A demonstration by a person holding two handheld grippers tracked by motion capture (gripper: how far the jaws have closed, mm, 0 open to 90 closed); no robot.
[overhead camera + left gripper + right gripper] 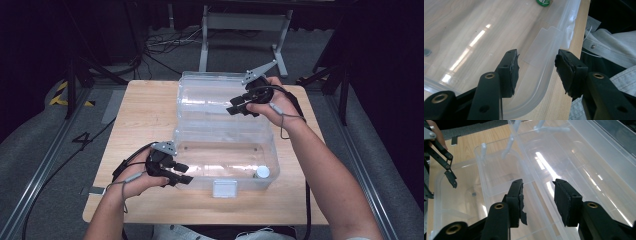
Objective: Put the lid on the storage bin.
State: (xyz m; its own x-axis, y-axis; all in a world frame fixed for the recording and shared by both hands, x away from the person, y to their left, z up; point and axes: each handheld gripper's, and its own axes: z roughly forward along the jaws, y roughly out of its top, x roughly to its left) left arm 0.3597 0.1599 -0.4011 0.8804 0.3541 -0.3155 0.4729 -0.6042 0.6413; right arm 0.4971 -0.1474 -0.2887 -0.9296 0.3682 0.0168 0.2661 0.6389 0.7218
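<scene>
High view first: my left tongs [181,174] hang released at the near left corner of the clear plastic storage box [225,145], jaws apart on either side of its front rim, while my right tongs [243,106] hover released over the open clear plastic lid [210,92] that lies folded back behind the box. Left gripper view shows the rim's rounded corner [541,82] running between my spread jaws, touching neither pad. Right gripper view has the seam between lid and box beneath open jaws. Inside the box, at its near right, stands a small white-capped bottle [261,172]. All of it sits on the light wooden surface [145,120]. I judge I'm steadying the box to shut it; next, clamp the corner and lift the lid forward.
</scene>
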